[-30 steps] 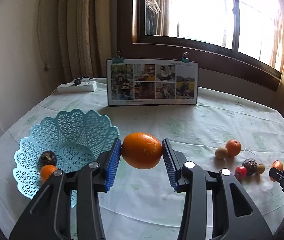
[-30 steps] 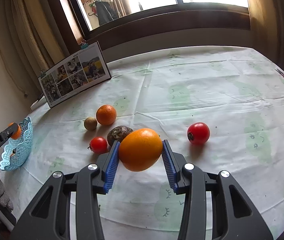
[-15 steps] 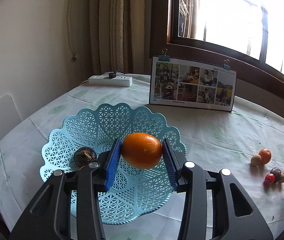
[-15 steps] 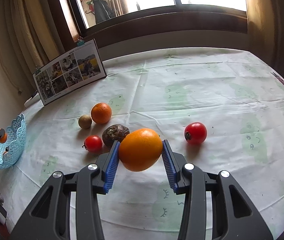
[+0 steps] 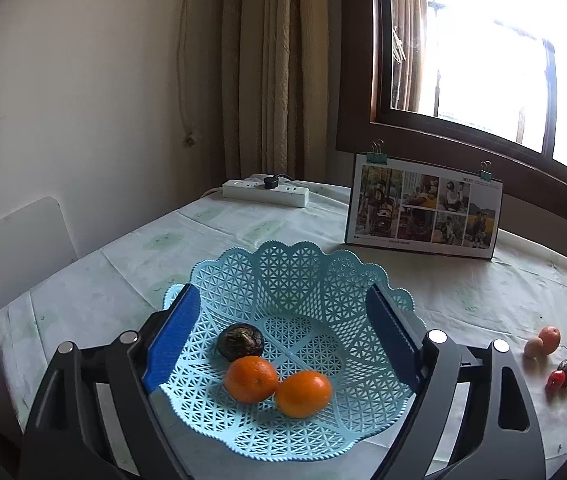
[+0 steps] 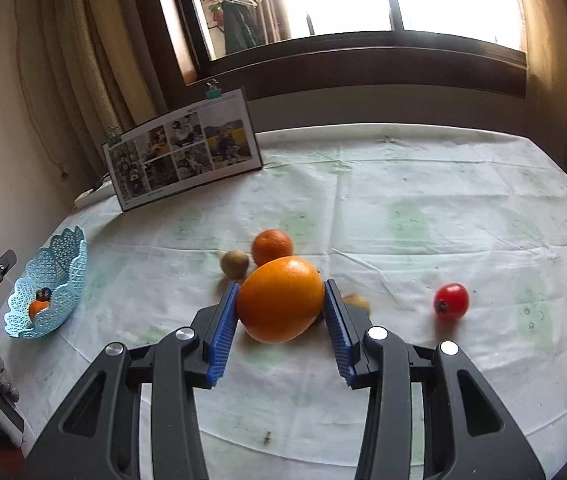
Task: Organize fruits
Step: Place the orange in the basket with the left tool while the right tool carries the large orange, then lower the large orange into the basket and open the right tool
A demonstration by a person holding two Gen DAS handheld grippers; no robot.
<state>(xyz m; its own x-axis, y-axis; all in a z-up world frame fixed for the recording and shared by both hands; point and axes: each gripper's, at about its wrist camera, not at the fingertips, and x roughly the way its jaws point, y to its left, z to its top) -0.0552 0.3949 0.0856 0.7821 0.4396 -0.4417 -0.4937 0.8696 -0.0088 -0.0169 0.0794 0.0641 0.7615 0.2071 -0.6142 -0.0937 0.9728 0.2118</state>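
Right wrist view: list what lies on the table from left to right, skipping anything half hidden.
Basket → photo board → kiwi → small orange → big orange held in the right gripper → tomato.

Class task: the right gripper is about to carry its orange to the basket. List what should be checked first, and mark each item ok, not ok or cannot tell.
1. Large orange clamped between the right gripper jaws: ok.
2. Left gripper jaws open and empty: ok.
3. Left gripper clear of the blue basket: not ok, it hangs over it.
4. Free room in the basket beside the two oranges and the dark fruit: ok.
5. Basket steady on the tablecloth: cannot tell.
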